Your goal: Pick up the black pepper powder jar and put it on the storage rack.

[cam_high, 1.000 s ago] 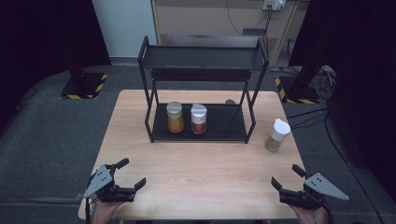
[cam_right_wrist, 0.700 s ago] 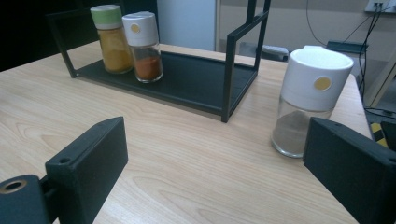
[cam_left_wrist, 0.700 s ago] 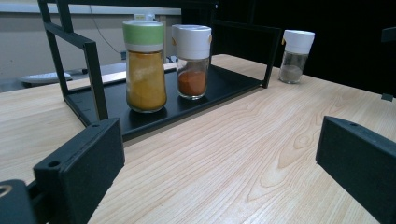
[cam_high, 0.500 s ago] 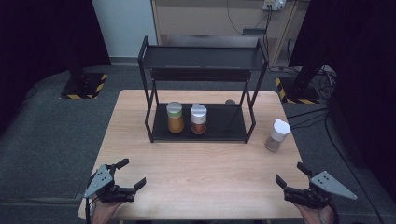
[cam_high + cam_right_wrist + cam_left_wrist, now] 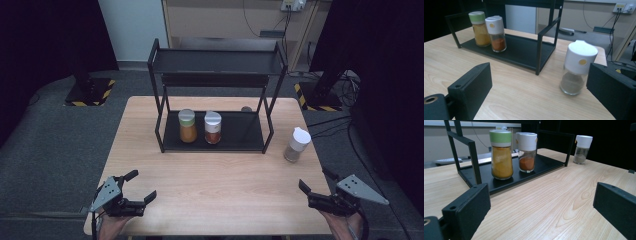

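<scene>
Both the left tool (image 5: pixel 141 196) and right tool (image 5: pixel 313 186) gape wide, empty; the grey-spice shaker (image 5: pixel 297 144) stands beside the black rack (image 5: pixel 215 141).

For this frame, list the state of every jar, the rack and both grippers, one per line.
Green-lidded jar: upright, capped, on rack's lower shelf.
White-lidded orange jar: upright, capped, beside it on that shelf.
Grey spice jar: upright, capped, on the table right of the rack.
Rack: top shelf bare.
Left gripper: open, holds nothing.
Right gripper: open, holds nothing.
</scene>
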A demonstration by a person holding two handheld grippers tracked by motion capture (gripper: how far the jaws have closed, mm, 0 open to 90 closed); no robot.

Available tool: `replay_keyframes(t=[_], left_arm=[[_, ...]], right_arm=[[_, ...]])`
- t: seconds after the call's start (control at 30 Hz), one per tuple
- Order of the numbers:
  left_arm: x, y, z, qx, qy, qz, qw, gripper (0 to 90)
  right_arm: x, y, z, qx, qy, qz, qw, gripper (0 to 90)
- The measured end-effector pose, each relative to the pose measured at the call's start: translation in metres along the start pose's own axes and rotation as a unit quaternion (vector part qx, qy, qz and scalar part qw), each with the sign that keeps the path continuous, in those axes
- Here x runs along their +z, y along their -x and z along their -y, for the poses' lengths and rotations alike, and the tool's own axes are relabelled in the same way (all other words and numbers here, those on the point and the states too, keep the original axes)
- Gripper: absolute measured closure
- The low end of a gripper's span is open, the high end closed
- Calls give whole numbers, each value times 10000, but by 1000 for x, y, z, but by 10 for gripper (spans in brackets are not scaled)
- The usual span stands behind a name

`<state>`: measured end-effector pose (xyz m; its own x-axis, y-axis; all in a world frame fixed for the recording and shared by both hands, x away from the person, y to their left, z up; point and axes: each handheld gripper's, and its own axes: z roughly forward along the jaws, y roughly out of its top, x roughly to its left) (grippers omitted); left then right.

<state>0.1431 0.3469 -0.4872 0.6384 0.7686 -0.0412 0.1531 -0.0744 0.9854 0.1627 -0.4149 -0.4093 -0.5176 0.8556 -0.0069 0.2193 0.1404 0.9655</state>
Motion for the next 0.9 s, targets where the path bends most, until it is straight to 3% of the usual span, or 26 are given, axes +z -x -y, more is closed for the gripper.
replay_keyframes(t=[0.27, 0.9], left_arm=[[0, 0, 0, -6, 1, 1, 10000, 4], [0, 0, 0, -18, 2, -1, 10000, 4]], right_arm=[[6, 10, -14, 114, -33, 0, 9999, 65], [36, 23, -40, 35, -346, 183, 9992, 66]])
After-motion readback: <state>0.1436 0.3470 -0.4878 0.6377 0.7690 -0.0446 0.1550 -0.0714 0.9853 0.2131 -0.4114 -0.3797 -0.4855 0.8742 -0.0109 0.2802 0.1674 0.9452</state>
